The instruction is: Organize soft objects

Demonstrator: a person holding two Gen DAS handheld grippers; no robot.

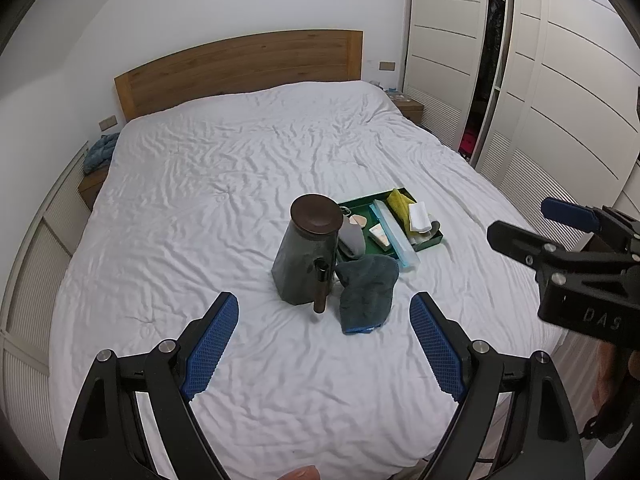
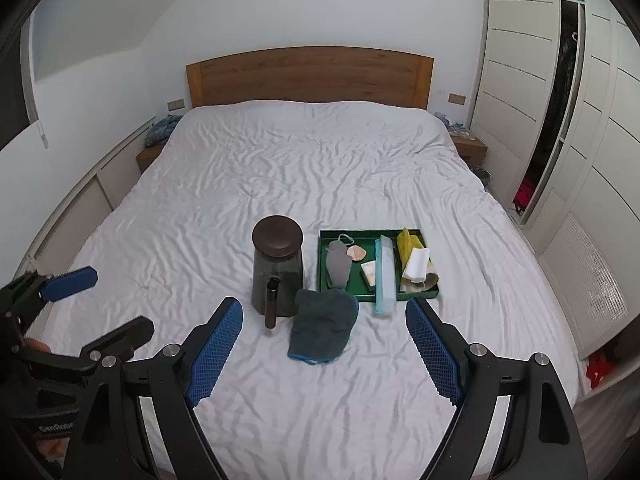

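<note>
A dark teal cloth (image 1: 366,294) (image 2: 324,328) lies crumpled on the white bed, just in front of a green tray (image 1: 430,240) (image 2: 326,240). The tray holds a grey pouch (image 2: 338,266), a yellow cloth (image 2: 406,246), a white folded cloth (image 2: 418,264) and a long pale blue case (image 2: 386,276). Left of the cloth stands a dark jar with a round brown lid (image 1: 308,248) (image 2: 277,268). My left gripper (image 1: 324,344) hangs open, short of the cloth and above the bed. My right gripper (image 2: 324,348) is open too, nothing between its fingers, with the cloth just beyond them.
The wrinkled white bed (image 1: 240,184) (image 2: 320,168) fills both views, with a wooden headboard (image 2: 310,74) at the far end. White wardrobe doors (image 2: 560,120) stand along the right side. Low nightstands (image 2: 148,156) flank the bed. A small dark tube (image 2: 271,306) leans against the jar.
</note>
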